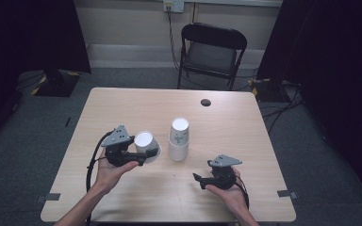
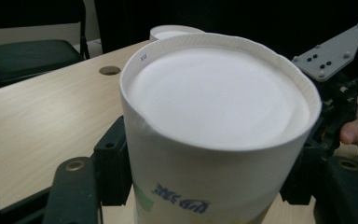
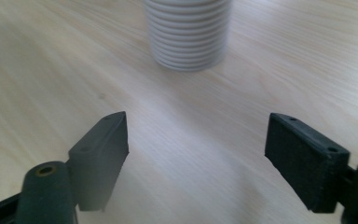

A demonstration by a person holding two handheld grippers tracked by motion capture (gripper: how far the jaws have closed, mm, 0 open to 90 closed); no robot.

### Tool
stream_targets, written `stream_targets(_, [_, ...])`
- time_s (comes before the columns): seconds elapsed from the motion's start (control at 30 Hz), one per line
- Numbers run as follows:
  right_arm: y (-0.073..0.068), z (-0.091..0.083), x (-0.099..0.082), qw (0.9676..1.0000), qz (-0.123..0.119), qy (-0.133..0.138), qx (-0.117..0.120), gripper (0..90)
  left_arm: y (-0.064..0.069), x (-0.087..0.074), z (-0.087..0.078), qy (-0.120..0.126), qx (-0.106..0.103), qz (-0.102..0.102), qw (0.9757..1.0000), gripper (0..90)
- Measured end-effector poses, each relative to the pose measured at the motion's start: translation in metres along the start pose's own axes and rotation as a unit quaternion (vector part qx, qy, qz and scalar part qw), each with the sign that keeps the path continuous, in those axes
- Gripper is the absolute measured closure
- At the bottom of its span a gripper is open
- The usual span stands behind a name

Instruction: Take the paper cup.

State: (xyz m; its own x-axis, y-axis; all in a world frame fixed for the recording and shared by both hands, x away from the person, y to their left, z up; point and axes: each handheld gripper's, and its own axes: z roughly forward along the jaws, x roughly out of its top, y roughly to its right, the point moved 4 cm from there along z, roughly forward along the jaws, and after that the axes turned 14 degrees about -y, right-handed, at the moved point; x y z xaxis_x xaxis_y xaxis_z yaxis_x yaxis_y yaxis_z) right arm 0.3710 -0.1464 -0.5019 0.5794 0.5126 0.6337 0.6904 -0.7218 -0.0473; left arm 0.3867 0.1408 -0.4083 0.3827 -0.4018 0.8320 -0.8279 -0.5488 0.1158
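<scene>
A tall stack of upside-down white paper cups [image 1: 178, 139] stands at the middle of the wooden table [image 1: 122, 108]. Just left of the stack, my left gripper [image 1: 146, 153] is shut on a single white paper cup [image 1: 144, 141], held tilted with its base up. The left gripper view has that cup [image 2: 214, 98] squeezed between my left gripper [image 2: 209, 172] jaws, the stack [image 2: 172, 31] behind it. My right gripper [image 1: 199, 179] rests low at the front right, open, pointing left. Its view shows the open gripper [image 3: 198, 140] holding nothing, with the ribbed stack [image 3: 189, 37] ahead.
A black folding chair [image 1: 212, 52] stands beyond the table's far edge. A dark round hole [image 1: 206, 102] sits near the far right of the tabletop. The right gripper's grey plate [image 2: 332, 51] shows close behind the held cup. Cables run across the floor at the right.
</scene>
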Motion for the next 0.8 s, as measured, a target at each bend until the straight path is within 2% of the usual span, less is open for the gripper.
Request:
stream_targets(0.1, [-0.013, -0.005, 0.006, 0.9996, -0.019, 0.01, 0.019, 27.6, 0.005, -0.007, 0.003, -0.009, -0.008, 0.003, 0.9999, 34.2])
stream_targets(0.17, [-0.016, -0.007, 0.008, 0.9994, -0.023, 0.014, 0.022, 29.7, 0.009, -0.01, 0.003, -0.005, -0.016, 0.0, 0.9999, 34.2])
stream_targets(0.2, [-0.021, -0.011, 0.013, 0.9987, -0.035, 0.019, 0.032, 35.7, 0.01, -0.012, 0.003, -0.011, -0.018, 0.003, 0.9998, 34.1])
stream_targets(0.27, [-0.023, -0.012, 0.016, 0.9983, -0.044, 0.019, 0.034, 36.0, 0.013, -0.015, 0.004, -0.021, -0.019, 0.009, 0.9996, 34.1])
stream_targets(0.33, [-0.027, -0.015, 0.025, 0.9974, -0.054, 0.022, 0.042, 38.8, 0.016, -0.017, 0.004, -0.022, -0.025, 0.006, 0.9994, 33.9])
stream_targets(0.43, [-0.038, -0.019, 0.041, 0.9952, -0.072, 0.03, 0.059, 41.9, 0.021, -0.019, 0.001, -0.02, -0.032, 0.009, 0.9992, 33.9])
stream_targets(0.5, [-0.05, -0.019, 0.054, 0.9921, -0.093, 0.04, 0.073, 44.4, 0.023, -0.022, -0.001, -0.017, -0.034, 0.007, 0.9992, 33.8])
stream_targets(0.53, [-0.05, -0.019, 0.054, 0.9921, -0.093, 0.04, 0.073, 44.4, 0.022, -0.023, -0.001, -0.018, -0.033, 0.007, 0.9993, 33.8])
stream_targets(0.6, [-0.058, -0.014, 0.059, 0.9903, -0.101, 0.043, 0.085, 44.5, 0.021, -0.025, 0.0, -0.028, -0.027, 0.005, 0.9992, 33.7])
stream_targets(0.7, [-0.065, 0.0, 0.06, 0.9885, -0.107, 0.044, 0.097, 45.0, 0.018, -0.028, 0.001, -0.031, -0.029, 0.002, 0.9991, 33.6])
stream_targets(0.8, [-0.069, 0.008, 0.059, 0.987, -0.111, 0.057, 0.102, 47.6, 0.019, -0.028, 0.0, -0.027, -0.035, 0.0, 0.999, 33.6])
